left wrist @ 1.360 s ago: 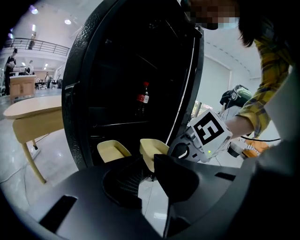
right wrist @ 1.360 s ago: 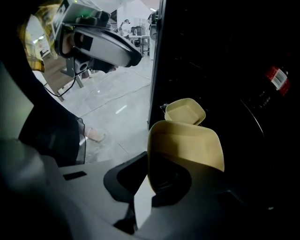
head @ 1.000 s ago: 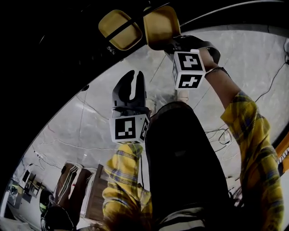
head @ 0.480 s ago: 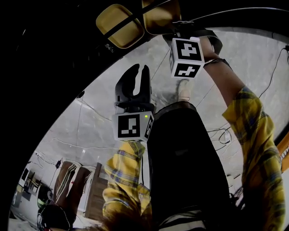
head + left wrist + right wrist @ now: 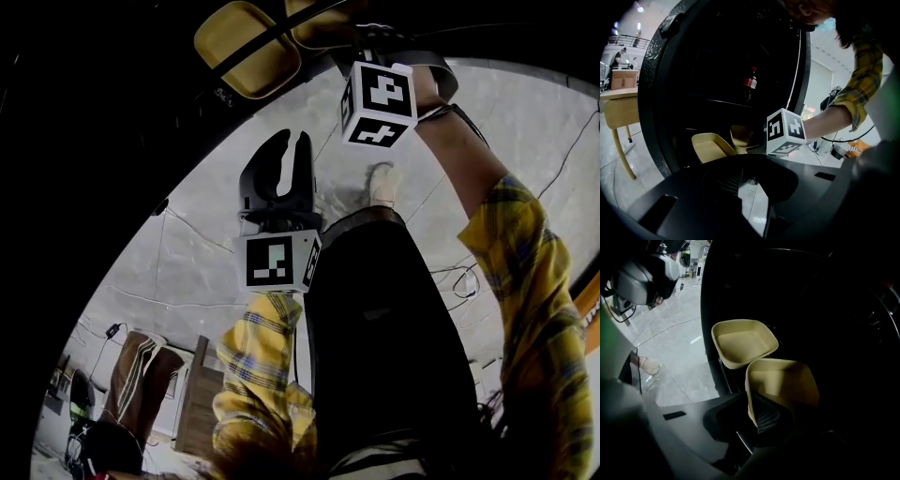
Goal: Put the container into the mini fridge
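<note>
Two beige containers show at the dark mouth of the mini fridge (image 5: 717,61). My right gripper (image 5: 757,416) is shut on the near rim of one container (image 5: 787,380), holding it tilted just inside the opening. In the head view that held container (image 5: 323,19) is at the top edge, above the right gripper's marker cube (image 5: 380,103). The other container (image 5: 740,345) rests inside the fridge to the left, also seen as the second container (image 5: 246,47). My left gripper (image 5: 287,142) stands open and empty over the floor, below and left of the containers.
A cola bottle (image 5: 750,83) stands on an upper shelf inside the fridge. A wooden chair (image 5: 618,117) is left of the fridge. The person's shoe (image 5: 382,183) and cables (image 5: 459,281) lie on the pale floor. Wooden furniture (image 5: 192,403) sits lower left.
My right gripper has carried its container upward in the head view, deeper toward the fridge. My left gripper has risen slightly and stays open.
</note>
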The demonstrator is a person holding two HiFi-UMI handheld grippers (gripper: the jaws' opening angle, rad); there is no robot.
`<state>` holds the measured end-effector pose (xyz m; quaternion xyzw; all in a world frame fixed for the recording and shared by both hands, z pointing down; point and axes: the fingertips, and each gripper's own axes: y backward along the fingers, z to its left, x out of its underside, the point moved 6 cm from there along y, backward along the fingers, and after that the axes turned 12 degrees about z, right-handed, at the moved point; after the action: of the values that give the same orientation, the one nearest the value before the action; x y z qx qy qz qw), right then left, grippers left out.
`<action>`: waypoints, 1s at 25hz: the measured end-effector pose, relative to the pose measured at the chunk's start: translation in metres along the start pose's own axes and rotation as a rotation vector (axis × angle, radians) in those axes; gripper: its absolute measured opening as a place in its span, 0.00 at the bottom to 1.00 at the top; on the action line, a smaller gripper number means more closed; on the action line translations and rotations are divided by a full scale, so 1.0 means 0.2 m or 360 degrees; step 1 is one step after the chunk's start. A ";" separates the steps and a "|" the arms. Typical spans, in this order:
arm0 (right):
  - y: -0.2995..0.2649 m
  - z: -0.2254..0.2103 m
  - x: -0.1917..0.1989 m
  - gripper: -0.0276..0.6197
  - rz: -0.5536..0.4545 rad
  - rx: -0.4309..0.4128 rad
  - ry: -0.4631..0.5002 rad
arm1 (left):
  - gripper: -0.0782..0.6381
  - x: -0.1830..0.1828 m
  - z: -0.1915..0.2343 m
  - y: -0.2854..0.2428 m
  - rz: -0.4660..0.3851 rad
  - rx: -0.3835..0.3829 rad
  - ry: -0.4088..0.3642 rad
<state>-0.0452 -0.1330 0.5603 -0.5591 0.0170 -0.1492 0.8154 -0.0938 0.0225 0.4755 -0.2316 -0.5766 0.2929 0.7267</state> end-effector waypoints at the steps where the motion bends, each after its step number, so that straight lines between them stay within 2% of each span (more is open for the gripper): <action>1: 0.00 -0.01 0.00 0.10 0.0007 0.0003 -0.0026 | 0.22 0.00 0.01 0.00 0.0001 0.0004 0.0004; 4: -0.03 -0.01 0.00 0.11 0.0042 -0.0021 -0.0132 | 0.22 0.00 0.03 -0.01 0.0020 0.0024 0.0019; 8: -0.06 -0.03 0.02 0.26 0.0036 -0.0016 -0.0293 | 0.22 0.01 0.05 -0.03 0.0038 0.0023 0.0009; 9: -0.06 -0.03 0.02 0.26 0.0025 -0.0005 -0.0321 | 0.22 0.01 0.05 -0.03 0.0037 0.0016 0.0001; 15: 0.02 -0.01 0.04 0.24 -0.0043 0.0085 -0.0449 | 0.22 0.02 0.02 -0.02 0.0025 0.0002 -0.0031; 21: 0.15 0.02 0.05 0.18 -0.0147 0.0142 -0.0669 | 0.22 -0.01 -0.03 0.00 -0.0010 0.0013 -0.0056; 25: 0.23 0.06 0.10 0.15 -0.0161 0.0172 -0.0803 | 0.22 -0.02 -0.06 0.04 -0.0031 0.0020 -0.0068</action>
<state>-0.0138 -0.1133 0.5260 -0.5344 -0.2230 -0.0463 0.8139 -0.0836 0.0251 0.4641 -0.2153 -0.5923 0.2944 0.7184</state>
